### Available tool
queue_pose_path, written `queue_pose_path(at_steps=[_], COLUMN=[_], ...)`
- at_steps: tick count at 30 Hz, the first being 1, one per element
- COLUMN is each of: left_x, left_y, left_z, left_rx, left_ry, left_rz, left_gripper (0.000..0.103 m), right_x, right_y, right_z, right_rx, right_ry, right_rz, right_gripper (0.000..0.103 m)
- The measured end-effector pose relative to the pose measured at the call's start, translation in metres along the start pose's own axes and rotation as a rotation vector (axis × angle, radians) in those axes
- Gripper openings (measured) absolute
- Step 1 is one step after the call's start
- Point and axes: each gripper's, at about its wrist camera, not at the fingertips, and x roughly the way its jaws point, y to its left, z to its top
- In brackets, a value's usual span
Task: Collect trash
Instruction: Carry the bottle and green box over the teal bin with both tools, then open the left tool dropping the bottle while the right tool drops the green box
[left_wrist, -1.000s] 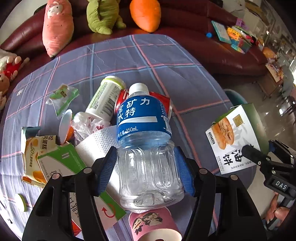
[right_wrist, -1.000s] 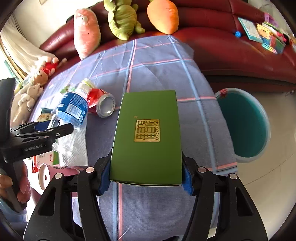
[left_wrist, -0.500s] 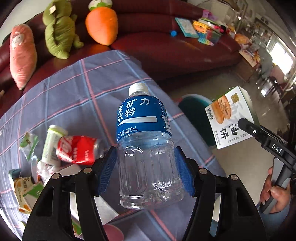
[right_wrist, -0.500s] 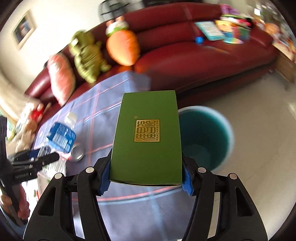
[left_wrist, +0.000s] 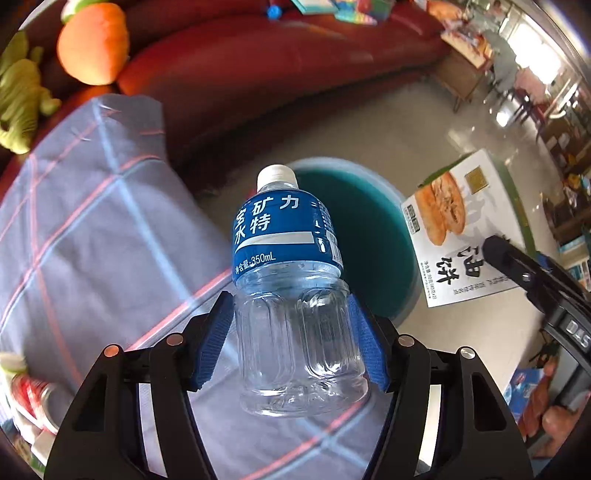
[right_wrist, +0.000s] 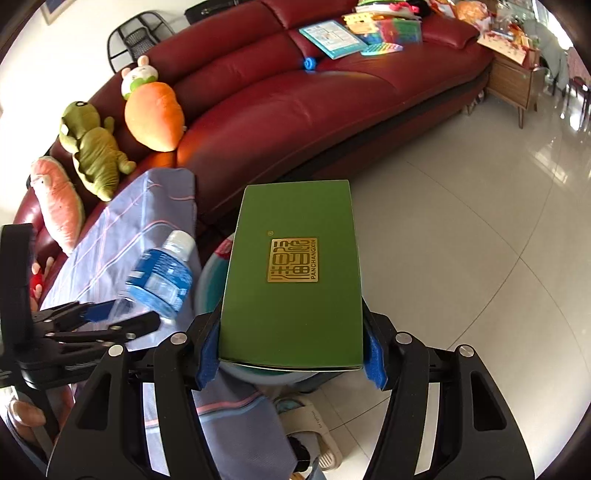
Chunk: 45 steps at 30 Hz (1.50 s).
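Both loads have swung off the surface (left_wrist: 92, 236) toward the bin (left_wrist: 373, 236). Left gripper (left_wrist: 291, 347) clamps the bottle (left_wrist: 291, 295) before it; right gripper (right_wrist: 291, 350) clamps the box (right_wrist: 295, 273) above it. Release is likely next.

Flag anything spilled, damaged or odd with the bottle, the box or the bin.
Nothing stands out. The bottle is capped, uncrushed and looks empty, clamped in the left gripper. The box looks undented, clamped in the right gripper. The bin stands upright beside the table, no spill visible.
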Motion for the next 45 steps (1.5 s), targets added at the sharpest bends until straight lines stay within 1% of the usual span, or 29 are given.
queue_pose_path(at_steps=[3, 8, 11, 16, 18, 20, 27, 30, 34, 39, 42, 43, 44, 45], left_x=[0.022, 0.032, 0.036, 0.026, 0.017, 0.009, -0.009, -0.021, -0.030, -0.043, -0.046, -0.047, -0.047, -0.048], left_y=[-0.006, -0.014, -0.013, -0.010, -0.009, -0.006, 0.010, 0.017, 0.026, 0.028, 0.030, 0.031, 0.032, 0.033], left_z=[0.008, 0.006, 0.001, -0.006, -0.010, -0.010, -0.009, -0.010, -0.011, -0.015, -0.018, -0.019, -0.019, -0.020], left_rx=[0.007, 0.027, 0.026, 0.023, 0.011, -0.001, -0.059, -0.078, -0.107, -0.112, -0.116, -0.119, -0.123, -0.128], left_ry=[0.041, 0.054, 0.067, 0.051, 0.029, 0.003, -0.021, -0.037, -0.045, -0.049, -0.055, -0.058, -0.059, -0.060], left_rz=[0.004, -0.001, -0.017, -0.013, -0.005, 0.007, 0.019, 0.032, 0.029, 0.023, 0.018, 0.016, 0.014, 0.013], left_gripper=[0.066, 0.067, 0.068, 0.069, 0.078, 0.083, 0.084, 0.087, 0.087, 0.087, 0.087, 0.087, 0.087, 0.088], right_x=[0.009, 0.022, 0.026, 0.026, 0.026, 0.025, 0.027, 0.031, 0.034, 0.039, 0.044, 0.045, 0.048, 0.049], right_y=[-0.005, -0.005, -0.004, -0.001, 0.000, 0.001, 0.008, 0.013, 0.020, 0.024, 0.030, 0.033, 0.036, 0.038], right_z=[0.005, 0.009, 0.009, 0.009, 0.011, 0.012, 0.013, 0.012, 0.012, 0.011, 0.010, 0.010, 0.010, 0.010], right_rx=[0.001, -0.005, -0.005, -0.010, -0.011, -0.015, -0.033, -0.043, -0.057, -0.067, -0.071, -0.078, -0.083, -0.085], right_ry=[0.011, 0.035, 0.042, 0.045, 0.047, 0.044, 0.051, 0.064, 0.070, 0.078, 0.093, 0.099, 0.110, 0.117], right_rz=[-0.004, -0.005, -0.005, -0.007, -0.006, -0.010, -0.010, -0.007, -0.006, -0.007, 0.010, 0.016, 0.024, 0.027], right_gripper=[0.059, 0.059, 0.059, 0.059, 0.059, 0.059, 0.059, 0.059, 0.059, 0.059, 0.059, 0.062, 0.063, 0.067])
